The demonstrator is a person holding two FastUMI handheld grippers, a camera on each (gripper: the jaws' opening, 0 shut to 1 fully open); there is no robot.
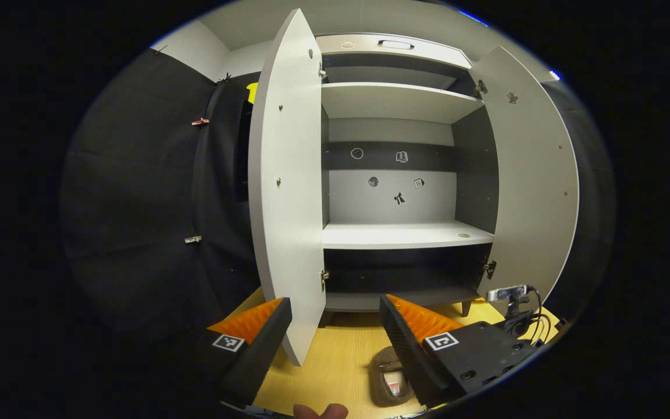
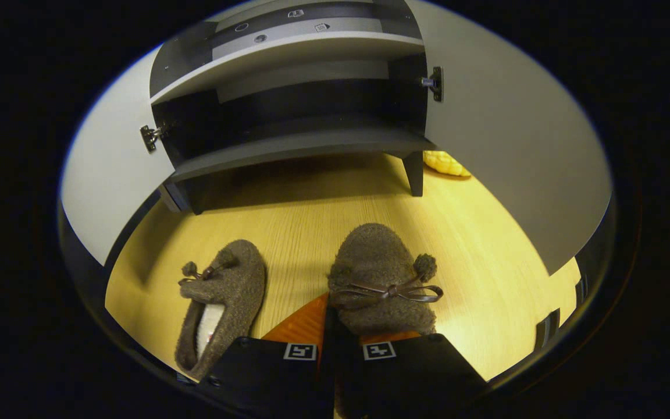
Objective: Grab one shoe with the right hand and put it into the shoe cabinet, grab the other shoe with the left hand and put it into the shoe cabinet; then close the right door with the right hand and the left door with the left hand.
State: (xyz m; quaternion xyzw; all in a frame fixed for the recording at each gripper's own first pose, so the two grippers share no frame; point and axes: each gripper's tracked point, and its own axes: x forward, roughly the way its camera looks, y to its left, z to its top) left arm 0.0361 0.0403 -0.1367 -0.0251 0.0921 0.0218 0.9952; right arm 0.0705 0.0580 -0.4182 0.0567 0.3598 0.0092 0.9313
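Note:
Two brown fuzzy slippers with bows are on the wooden floor in front of the open shoe cabinet (image 2: 300, 145). In the right gripper view, my right gripper (image 2: 328, 302) is shut on the near edge of the right slipper (image 2: 378, 267). The other slipper (image 2: 224, 291) lies apart to its left, its pale insole showing. In the left gripper view, my left gripper (image 1: 335, 300) is open wide and holds nothing, facing the cabinet (image 1: 405, 235) from above the floor. One slipper (image 1: 390, 381) lies below it, partly hidden by a finger.
Both cabinet doors stand open: left door (image 1: 288, 186) and right door (image 1: 535, 186), also left door (image 2: 108, 186) and right door (image 2: 503, 151). A small camera with cables (image 1: 509, 294) sits on the floor at the right. A yellow object (image 2: 445, 163) lies behind the cabinet leg.

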